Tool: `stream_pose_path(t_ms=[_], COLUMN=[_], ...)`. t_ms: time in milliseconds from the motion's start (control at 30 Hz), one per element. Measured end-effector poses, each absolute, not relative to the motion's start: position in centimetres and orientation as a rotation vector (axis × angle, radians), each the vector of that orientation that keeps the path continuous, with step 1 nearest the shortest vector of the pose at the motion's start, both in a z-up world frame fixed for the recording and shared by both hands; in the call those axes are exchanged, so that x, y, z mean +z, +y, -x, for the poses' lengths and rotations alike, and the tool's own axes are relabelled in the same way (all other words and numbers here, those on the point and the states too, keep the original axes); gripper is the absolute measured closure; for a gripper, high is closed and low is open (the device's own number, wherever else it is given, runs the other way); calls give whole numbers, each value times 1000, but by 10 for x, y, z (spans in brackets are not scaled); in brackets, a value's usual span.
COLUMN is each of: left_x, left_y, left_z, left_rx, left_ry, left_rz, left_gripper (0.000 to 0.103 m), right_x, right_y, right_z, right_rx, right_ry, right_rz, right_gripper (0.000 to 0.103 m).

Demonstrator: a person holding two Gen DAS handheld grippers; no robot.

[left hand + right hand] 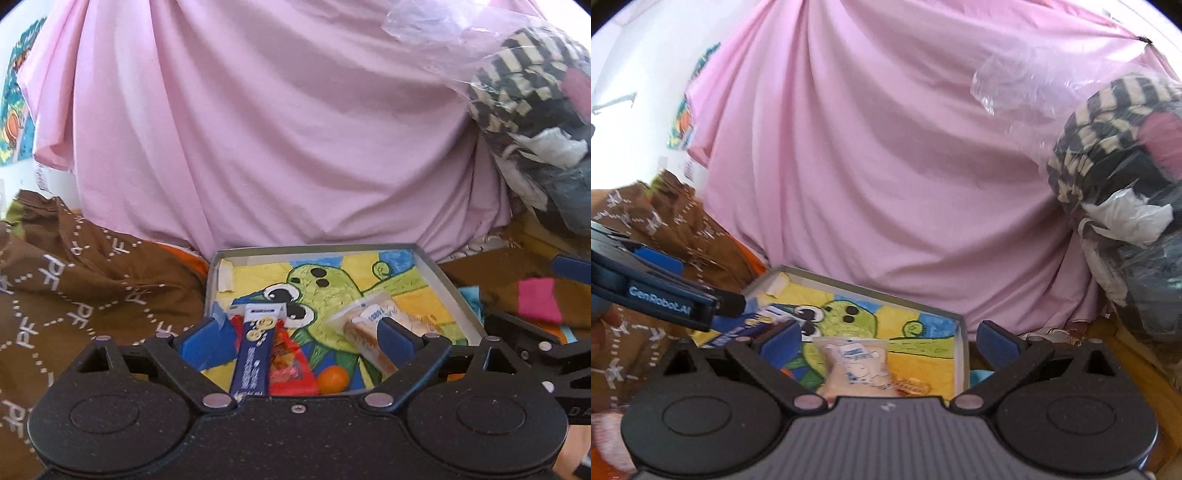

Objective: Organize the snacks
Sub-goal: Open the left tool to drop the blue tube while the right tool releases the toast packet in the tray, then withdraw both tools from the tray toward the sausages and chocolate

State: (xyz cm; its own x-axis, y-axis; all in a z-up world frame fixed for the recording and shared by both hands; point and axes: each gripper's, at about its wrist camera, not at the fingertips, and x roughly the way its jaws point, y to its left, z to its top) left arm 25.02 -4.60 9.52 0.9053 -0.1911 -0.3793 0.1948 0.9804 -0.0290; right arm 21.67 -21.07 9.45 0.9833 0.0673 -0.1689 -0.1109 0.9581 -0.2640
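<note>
The snacks lie in a shallow grey box [439,275] whose floor bears a green cartoon drawing: a long blue packet [255,350] and a red packet [291,369] toward its left side near the front edge, a small orange ball [332,378] at the front edge, and a clear-wrapped cake [855,363] toward the right side. The left gripper [299,334] hangs over the box's front edge with its fingers spread wide, the blue packet between them but not pinched; the right gripper [890,341] is also wide open and holds nothing, its left finger over the box beside the cake, its right finger outside the box's right wall; pink cloth [277,129] rises behind the box and brown patterned fabric [74,295] lies along its left.
</note>
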Motion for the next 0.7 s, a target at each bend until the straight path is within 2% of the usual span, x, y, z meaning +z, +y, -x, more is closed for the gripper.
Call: stream_pose_path(t_ms=[233, 467, 700], left_x=[92, 90, 69], left_y=[-35, -35, -25], left_z=[-208, -176, -144], left_rx=[-183, -193, -212], left_ry=[415, 407, 461], left_rz=[21, 71, 3], left_gripper=[7, 5, 5], right_x=[84, 73, 48], right_y=[-203, -196, -187], right_z=[-166, -125, -93], right_rx=[130, 157, 173], right_ry=[145, 200, 279], right_rz=[248, 285, 266], right_gripper=[0, 0, 0])
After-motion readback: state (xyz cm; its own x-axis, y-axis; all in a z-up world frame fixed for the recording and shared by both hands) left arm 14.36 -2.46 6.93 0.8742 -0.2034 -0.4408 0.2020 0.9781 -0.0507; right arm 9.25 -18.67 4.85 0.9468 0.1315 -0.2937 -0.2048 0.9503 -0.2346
